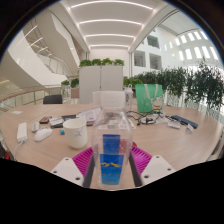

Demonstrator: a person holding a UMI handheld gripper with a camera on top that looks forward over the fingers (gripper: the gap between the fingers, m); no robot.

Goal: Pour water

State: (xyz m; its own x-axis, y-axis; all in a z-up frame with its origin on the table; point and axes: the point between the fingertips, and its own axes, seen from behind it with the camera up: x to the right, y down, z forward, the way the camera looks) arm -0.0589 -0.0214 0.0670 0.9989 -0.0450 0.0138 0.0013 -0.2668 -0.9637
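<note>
A clear plastic water bottle [113, 150] with a blue label is seen nearest, standing between the two fingers of the gripper [111, 163]. The pink pads [141, 156] are pressed against its sides, so the bottle is held tight at the label part. The bottle is probably light and a bit soft, so it may be squashed if it is squeezed too hard. It may also be slippery. The middle, where the label is, looks like the best place for holding. The cap seems to be off, but this is not sure.

Just beyond the bottle, a white cup [77, 131] is seen on the round table [190, 140], a little to the left. Water is likely meant for this cup. Farther off, near the far edge of the table, a green bag [149, 97] is standing.
</note>
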